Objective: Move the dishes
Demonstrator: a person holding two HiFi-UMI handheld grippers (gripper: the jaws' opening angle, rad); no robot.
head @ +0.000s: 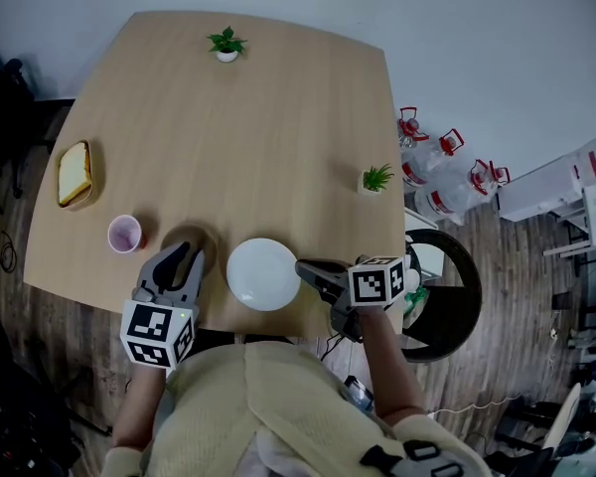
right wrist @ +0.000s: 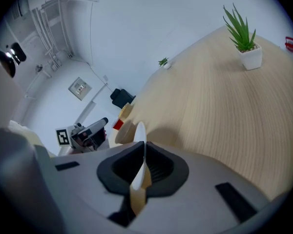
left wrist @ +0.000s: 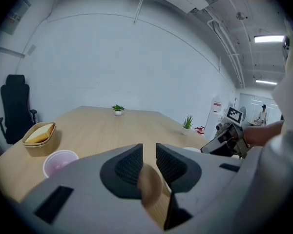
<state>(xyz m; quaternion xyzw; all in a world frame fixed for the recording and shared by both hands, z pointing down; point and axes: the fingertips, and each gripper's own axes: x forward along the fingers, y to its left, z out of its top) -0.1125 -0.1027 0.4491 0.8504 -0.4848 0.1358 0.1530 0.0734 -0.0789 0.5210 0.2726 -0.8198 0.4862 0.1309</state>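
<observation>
Clamping the thin rim of the white plate at the near edge of the bench, the right hand-held gripper likely had a slippery hold on stiff, breakable ware, while the left hand-held gripper pinched the rim of the brown bowl.

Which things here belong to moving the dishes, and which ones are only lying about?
For the job:
- white plate, held at its rim by the right gripper
- brown dish, held by the left gripper

Lying about:
- pink cup, perhaps to be moved later
- bread
- far plant
- near plant
- water bottles on the floor
</observation>
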